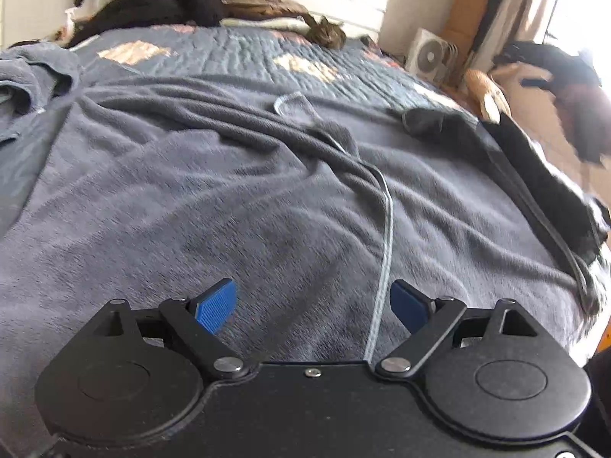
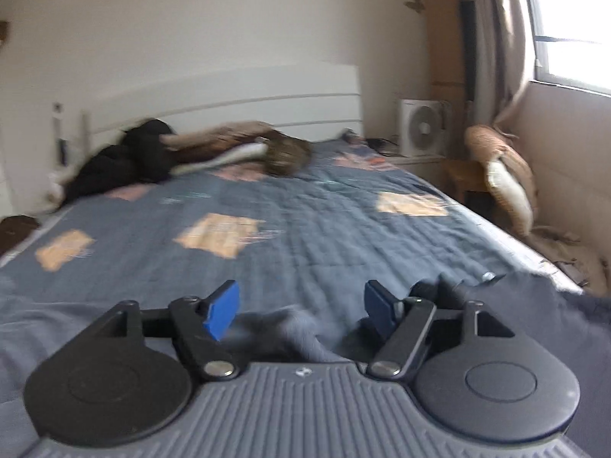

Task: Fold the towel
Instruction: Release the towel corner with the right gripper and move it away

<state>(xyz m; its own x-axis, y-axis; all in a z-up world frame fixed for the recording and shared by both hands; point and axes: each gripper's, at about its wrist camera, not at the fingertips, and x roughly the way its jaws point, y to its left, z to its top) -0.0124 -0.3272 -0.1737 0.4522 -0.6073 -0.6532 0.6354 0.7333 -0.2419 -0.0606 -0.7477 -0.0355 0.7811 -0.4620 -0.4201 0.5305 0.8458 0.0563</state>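
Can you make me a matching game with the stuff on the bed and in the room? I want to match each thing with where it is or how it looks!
Things:
1. towel
2. fan
3. cat
4. left tool

Places or states:
A. curled up near the headboard
B. wide open, holding nothing
C. spread out and wrinkly on the bed
D. standing beside the bed, near the curtain

Right pairs: 1-C, 2-D, 3-A, 4-B

Both grippers are black, with round discs at lower left and lower right, silver screws on angled arms and ribbed blue fingers; the left gripper [image 1: 311, 307] has a smooth base, the right gripper [image 2: 301, 309] a grey ridged one
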